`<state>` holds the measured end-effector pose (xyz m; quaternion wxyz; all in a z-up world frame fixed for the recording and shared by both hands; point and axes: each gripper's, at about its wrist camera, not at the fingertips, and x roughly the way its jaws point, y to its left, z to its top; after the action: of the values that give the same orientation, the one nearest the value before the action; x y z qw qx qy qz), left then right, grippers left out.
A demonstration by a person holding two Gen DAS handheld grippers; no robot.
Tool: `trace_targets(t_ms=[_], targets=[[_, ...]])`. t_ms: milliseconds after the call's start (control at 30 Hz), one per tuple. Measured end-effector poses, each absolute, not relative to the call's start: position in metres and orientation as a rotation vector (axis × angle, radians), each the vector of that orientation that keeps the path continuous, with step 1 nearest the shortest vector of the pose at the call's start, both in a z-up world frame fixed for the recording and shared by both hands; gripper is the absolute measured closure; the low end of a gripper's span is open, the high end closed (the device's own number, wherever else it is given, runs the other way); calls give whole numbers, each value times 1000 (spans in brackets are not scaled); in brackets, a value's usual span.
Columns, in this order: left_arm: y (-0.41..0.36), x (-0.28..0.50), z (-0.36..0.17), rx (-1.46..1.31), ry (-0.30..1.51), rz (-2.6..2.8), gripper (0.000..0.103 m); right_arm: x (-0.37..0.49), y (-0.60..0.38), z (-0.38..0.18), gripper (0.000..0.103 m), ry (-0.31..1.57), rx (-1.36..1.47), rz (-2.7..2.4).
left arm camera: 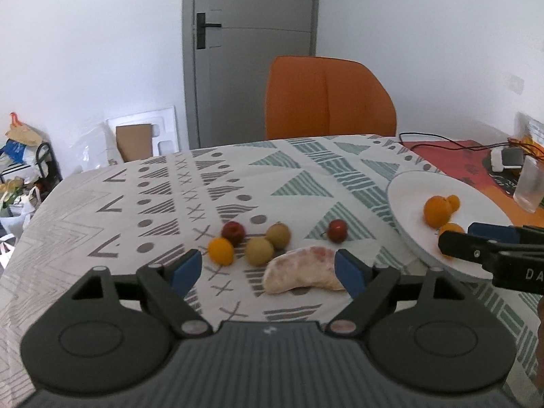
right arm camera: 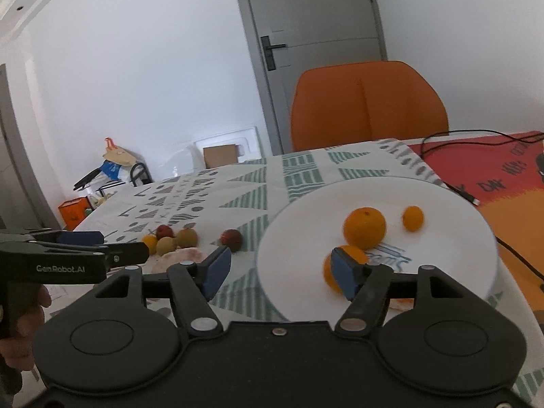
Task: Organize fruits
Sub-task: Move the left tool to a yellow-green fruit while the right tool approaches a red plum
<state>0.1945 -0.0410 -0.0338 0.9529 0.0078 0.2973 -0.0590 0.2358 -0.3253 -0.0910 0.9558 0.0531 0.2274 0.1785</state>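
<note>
On the patterned tablecloth lie a pale pomelo wedge (left arm camera: 301, 269), two tan round fruits (left arm camera: 259, 251), two red fruits (left arm camera: 234, 232) and a small orange fruit (left arm camera: 221, 251). My left gripper (left arm camera: 268, 270) is open and empty, just in front of the wedge. A white plate (right arm camera: 306, 210) holds a large orange (right arm camera: 364, 227), a small orange (right arm camera: 412, 218) and another orange (right arm camera: 328, 268) partly behind a finger. My right gripper (right arm camera: 282, 270) is open and empty over the plate's near left rim. It shows from the side in the left wrist view (left arm camera: 476, 238).
An orange chair (left arm camera: 326, 97) stands behind the table. A red-orange mat (right arm camera: 493, 173) with black cables (right arm camera: 476, 134) lies right of the plate. A clear glass (left arm camera: 530, 183) and a small device (left arm camera: 508, 158) stand at the far right. Bags and boxes (left arm camera: 23, 156) are on the floor, left.
</note>
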Motion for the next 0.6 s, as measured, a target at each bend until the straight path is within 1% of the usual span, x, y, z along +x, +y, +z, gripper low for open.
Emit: trace_targets(t_ms=[367,467,533,600], targets=[[-17,190,-38,-17,602,-90,19,241,-298,-91,38,470,53,412],[-12,190,-37,-27,594,-90,19,244,-289,-90,39,471,37,428],[-8,190,-37,-37,589,-84,19,246,-285,-89,42,472,34,440],[-6,193,-38,-43,602,-79,22,249,-281,-88,44,473,31,451]])
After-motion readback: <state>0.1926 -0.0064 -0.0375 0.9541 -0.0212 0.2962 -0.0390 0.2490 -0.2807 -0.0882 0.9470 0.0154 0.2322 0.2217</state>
